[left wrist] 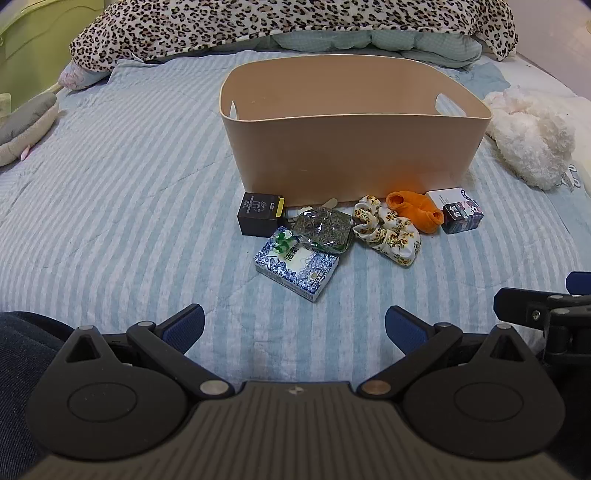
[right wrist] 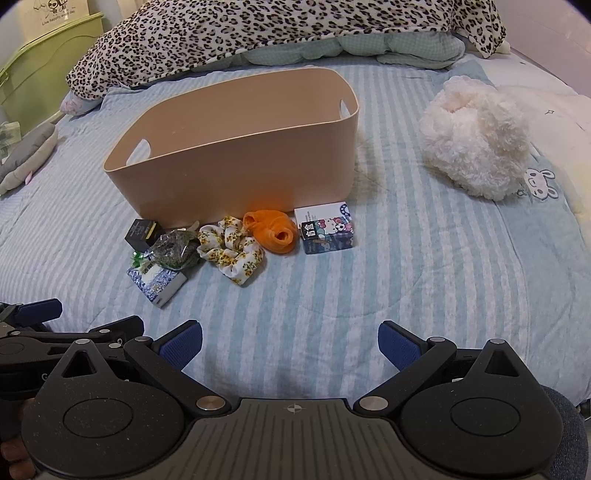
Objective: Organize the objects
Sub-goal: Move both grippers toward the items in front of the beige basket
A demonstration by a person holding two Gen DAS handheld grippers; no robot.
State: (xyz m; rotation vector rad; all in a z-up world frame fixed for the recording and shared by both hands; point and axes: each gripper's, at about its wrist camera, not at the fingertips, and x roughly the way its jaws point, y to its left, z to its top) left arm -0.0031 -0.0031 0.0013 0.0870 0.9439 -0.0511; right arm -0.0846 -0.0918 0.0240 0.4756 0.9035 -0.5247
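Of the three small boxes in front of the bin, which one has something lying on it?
The blue-and-white patterned box: the clear packet of dried herbs rests on its far edge.

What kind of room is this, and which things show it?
Most likely a bedroom: the work surface is a bed with a blue-and-white striped quilt, a leopard-print blanket is heaped at its far end, and a fluffy white plush toy lies on it.

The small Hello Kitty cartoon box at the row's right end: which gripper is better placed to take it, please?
Probably the right gripper: open, and the small Hello Kitty cartoon box lies nearly straight ahead of it, whereas it sits far right of the left gripper.
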